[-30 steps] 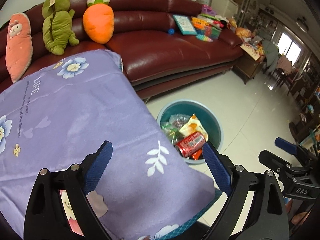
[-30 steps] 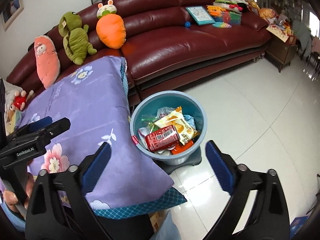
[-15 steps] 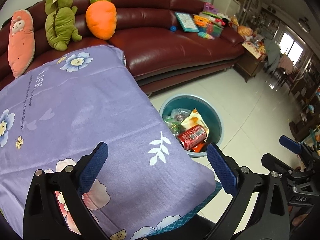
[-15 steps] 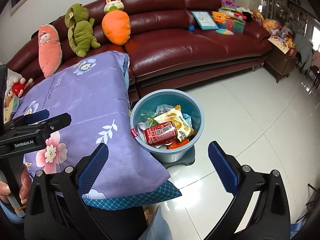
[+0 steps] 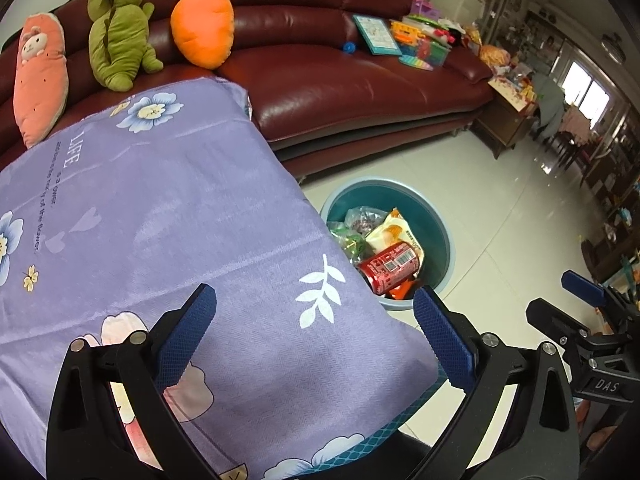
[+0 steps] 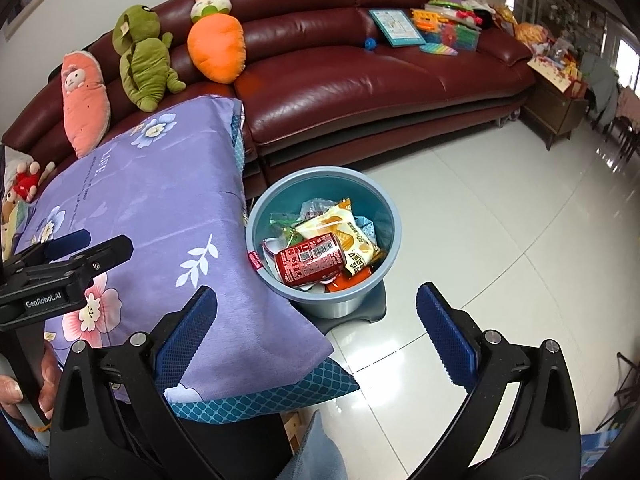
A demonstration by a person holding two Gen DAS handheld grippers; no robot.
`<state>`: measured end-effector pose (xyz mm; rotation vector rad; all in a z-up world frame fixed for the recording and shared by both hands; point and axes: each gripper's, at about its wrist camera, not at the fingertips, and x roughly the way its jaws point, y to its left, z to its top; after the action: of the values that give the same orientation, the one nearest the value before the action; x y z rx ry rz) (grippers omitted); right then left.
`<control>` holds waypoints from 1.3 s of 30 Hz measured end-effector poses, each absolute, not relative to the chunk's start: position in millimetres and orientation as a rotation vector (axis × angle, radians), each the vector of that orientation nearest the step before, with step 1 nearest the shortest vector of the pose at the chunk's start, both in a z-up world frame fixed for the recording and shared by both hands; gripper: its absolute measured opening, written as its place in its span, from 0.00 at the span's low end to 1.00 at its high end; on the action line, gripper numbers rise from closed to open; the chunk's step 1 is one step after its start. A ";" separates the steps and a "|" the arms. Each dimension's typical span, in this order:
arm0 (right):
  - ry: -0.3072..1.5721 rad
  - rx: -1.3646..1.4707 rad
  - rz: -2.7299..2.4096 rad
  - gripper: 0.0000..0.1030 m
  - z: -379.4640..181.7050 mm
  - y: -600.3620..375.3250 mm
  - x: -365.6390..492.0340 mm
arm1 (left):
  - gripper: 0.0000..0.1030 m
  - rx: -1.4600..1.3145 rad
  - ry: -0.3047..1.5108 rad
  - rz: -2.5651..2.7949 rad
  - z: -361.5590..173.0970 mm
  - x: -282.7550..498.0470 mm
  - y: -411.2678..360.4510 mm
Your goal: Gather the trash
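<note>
The left tool hangs over the near part of the purple flowered cloth that covers the bench; its blue pads stand wide apart with nothing between them, having just been opening, a little wider than a second ago. The right tool is likewise spread wide and empty, over the bench's near right corner and the white floor.

Since the earlier frames both views have pulled back slightly, so more of the cloth shows.

Just past the bench's right edge the blue bin stands on the floor, in the same spot. The trash lies inside: a red can on top, a yellow snack bag behind it, other wrappers beneath.

Beyond is a dark red sofa with plush toys.
</note>
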<state>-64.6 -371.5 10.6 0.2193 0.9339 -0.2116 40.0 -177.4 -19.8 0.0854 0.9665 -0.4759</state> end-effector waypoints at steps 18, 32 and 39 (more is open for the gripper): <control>0.962 0.268 -0.221 0.93 -10.8 -381.1 -54.3 | 0.96 0.128 0.971 -0.488 -40.9 38.8 -190.5; 0.982 0.317 -0.239 0.93 -29.6 -397.2 -46.7 | 0.96 0.188 0.969 -0.477 -55.4 38.9 -203.8; 1.002 0.338 -0.238 0.93 -41.5 -401.9 -42.5 | 0.96 0.205 0.986 -0.473 -64.1 43.5 -206.5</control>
<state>-42.5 -401.9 -41.5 0.3382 1.0022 -0.2379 43.5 -206.5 -64.1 0.2052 0.9865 -0.4729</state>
